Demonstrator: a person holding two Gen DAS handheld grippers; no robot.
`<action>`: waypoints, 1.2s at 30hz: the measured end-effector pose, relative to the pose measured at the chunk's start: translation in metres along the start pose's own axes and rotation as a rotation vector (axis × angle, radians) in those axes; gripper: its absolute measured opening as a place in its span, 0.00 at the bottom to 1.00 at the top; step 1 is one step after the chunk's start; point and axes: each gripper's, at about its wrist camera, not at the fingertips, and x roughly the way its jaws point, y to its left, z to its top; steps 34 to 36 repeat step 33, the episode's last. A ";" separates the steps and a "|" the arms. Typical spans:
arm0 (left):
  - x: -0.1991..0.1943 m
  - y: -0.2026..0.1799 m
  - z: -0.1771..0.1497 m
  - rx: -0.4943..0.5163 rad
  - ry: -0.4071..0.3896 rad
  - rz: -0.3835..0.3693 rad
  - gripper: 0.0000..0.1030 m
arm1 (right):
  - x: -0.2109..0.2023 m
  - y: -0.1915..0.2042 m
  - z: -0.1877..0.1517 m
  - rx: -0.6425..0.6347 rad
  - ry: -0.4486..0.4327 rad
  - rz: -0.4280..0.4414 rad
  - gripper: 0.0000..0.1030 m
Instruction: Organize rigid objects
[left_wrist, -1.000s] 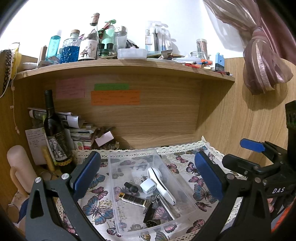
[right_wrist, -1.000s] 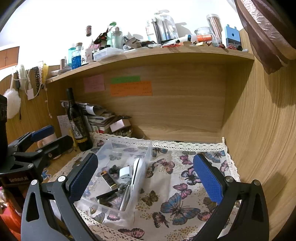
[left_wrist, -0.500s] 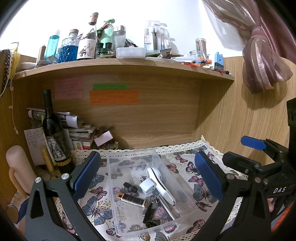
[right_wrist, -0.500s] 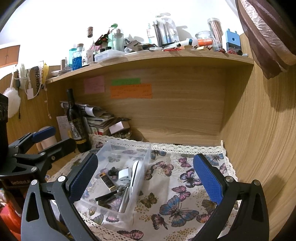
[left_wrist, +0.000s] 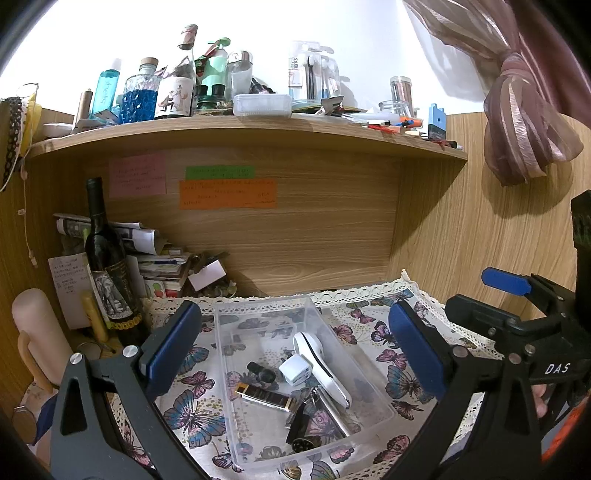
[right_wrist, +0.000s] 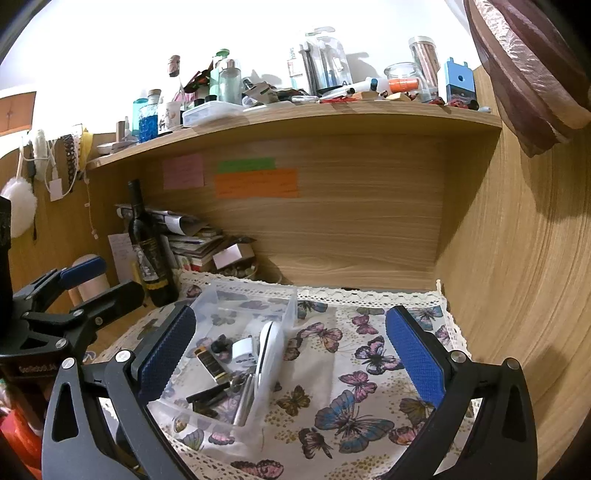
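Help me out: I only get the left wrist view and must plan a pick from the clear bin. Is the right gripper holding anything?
Observer: No. In its own view the right gripper is open, with nothing between its pads.
Operator: Is there room on the cloth to the right of the bin?
Observer: Yes. The butterfly cloth to the right of the clear bin carries no objects as far as the wooden side wall.
Operator: Is there anything on the left wall, outside my frame?
Observer: A white puff hangs there, just above the left gripper's body.
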 end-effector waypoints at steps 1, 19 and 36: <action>0.000 0.001 0.000 -0.002 0.000 0.000 1.00 | 0.000 0.000 0.000 0.000 0.000 -0.001 1.00; 0.003 0.000 -0.002 -0.008 0.017 -0.016 1.00 | 0.001 0.003 0.000 -0.014 -0.001 0.003 1.00; 0.007 0.002 -0.003 -0.032 0.044 -0.039 1.00 | 0.004 0.002 -0.001 -0.010 0.012 0.012 1.00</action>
